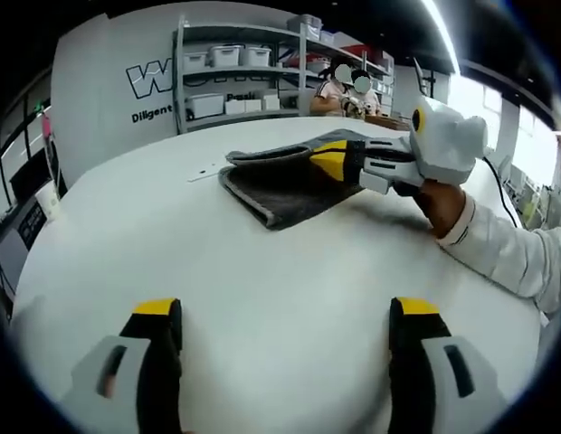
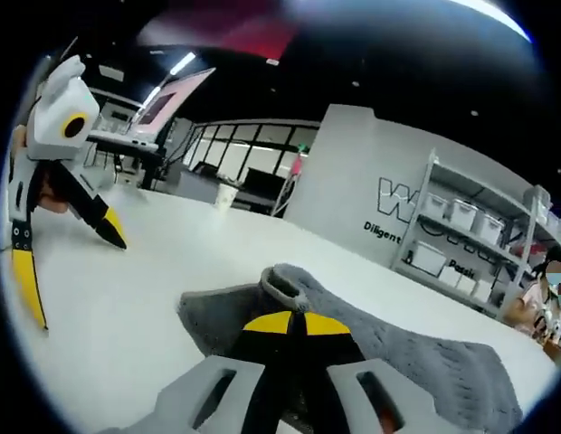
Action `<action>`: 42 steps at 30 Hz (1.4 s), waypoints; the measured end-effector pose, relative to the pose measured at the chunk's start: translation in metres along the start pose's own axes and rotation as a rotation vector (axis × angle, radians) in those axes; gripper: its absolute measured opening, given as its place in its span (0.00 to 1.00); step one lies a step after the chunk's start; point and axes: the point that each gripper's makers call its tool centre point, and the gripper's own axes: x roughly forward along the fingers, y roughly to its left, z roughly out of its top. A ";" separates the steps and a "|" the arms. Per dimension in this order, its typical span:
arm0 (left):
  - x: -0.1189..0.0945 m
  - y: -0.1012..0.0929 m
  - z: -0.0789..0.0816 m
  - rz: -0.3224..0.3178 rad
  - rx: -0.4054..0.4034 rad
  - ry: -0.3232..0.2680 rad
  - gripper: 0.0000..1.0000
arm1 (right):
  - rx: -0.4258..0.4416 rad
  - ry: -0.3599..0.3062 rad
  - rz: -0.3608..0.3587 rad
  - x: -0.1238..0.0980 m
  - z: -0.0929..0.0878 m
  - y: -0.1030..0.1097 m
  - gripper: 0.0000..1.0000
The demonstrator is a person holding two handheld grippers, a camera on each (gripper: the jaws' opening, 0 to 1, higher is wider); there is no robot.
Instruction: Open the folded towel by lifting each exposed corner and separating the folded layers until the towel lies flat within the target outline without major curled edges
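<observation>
A broad white table spans most of the left gripper view. A folded grey towel lies on it, centre-top of the frame; in the right gripper view it lies at lower centre and right.

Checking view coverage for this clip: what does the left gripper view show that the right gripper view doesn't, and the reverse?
Left gripper view: the left tool open over bare table, a sleeved arm holding the right tool, and two people by the shelves.

Right gripper view: the right tool shut on a lifted fold of the towel, plus a cup at the far table edge.

Both: grey towel, white table, shelving with bins, wall lettering, and each other's tool.
</observation>
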 end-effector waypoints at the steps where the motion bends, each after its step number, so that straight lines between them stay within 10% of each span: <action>1: 0.000 0.000 0.000 0.000 0.000 0.001 0.94 | 0.006 0.001 -0.003 0.000 0.000 -0.001 0.00; 42: -0.002 0.003 -0.002 0.011 0.000 0.012 0.94 | 0.079 0.051 -0.133 -0.006 -0.023 -0.051 0.00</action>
